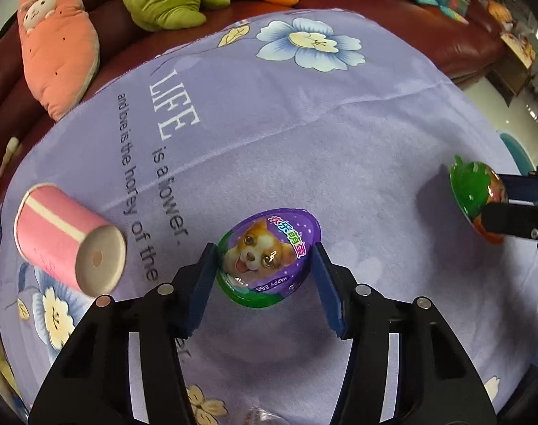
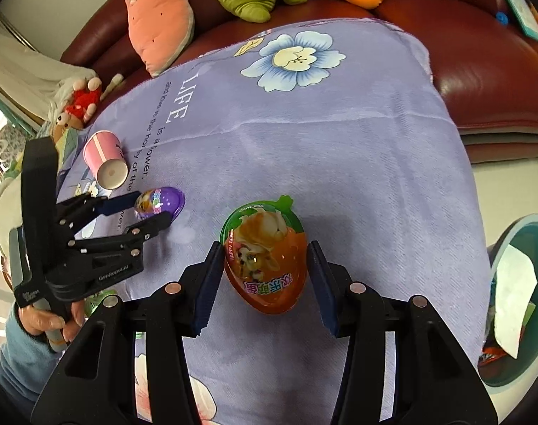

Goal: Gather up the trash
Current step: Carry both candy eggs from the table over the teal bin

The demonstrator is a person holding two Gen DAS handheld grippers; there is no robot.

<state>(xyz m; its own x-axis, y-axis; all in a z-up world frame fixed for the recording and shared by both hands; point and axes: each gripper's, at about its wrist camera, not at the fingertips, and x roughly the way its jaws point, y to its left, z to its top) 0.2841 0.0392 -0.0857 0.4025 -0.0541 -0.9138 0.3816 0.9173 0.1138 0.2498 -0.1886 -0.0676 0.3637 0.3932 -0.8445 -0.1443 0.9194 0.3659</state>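
Note:
A purple egg-shaped toy package with a dog picture (image 1: 267, 256) sits between the fingers of my left gripper (image 1: 265, 258), which closes on its sides; it also shows in the right wrist view (image 2: 159, 203). An orange and green egg package (image 2: 265, 262) sits between the fingers of my right gripper (image 2: 265, 265), which closes on it; in the left wrist view it (image 1: 476, 191) is at the far right. A pink paper cup (image 1: 67, 237) lies on its side on the purple cloth, left of the left gripper.
A purple flowered cloth (image 2: 339, 159) covers the surface. A teal bin (image 2: 516, 301) holding paper and wrappers stands at the right edge. Plush toys (image 2: 159, 14) lie on a dark red sofa (image 2: 481, 71) behind.

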